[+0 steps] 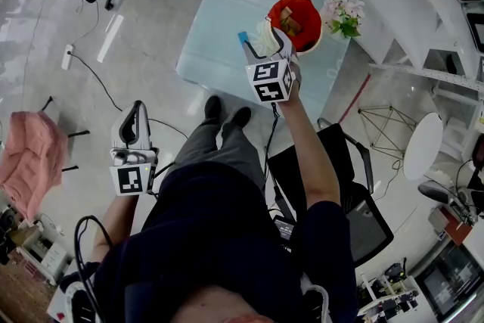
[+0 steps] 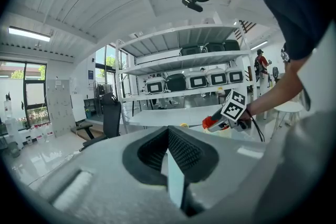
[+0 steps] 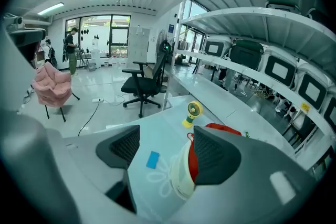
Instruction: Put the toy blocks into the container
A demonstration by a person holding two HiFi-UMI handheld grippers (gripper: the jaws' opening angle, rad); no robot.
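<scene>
Glass table [image 1: 208, 49] in an office. Right gripper [image 1: 265, 41] wide open, empty, aimed at blue block [image 3: 153, 159] near container [image 1: 308, 10]; left gripper [image 1: 136, 121] closed, empty, off-table. Flat block: easy to skid away or clip container.

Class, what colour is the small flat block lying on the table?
The block is blue; the right gripper view shows it best.
</scene>
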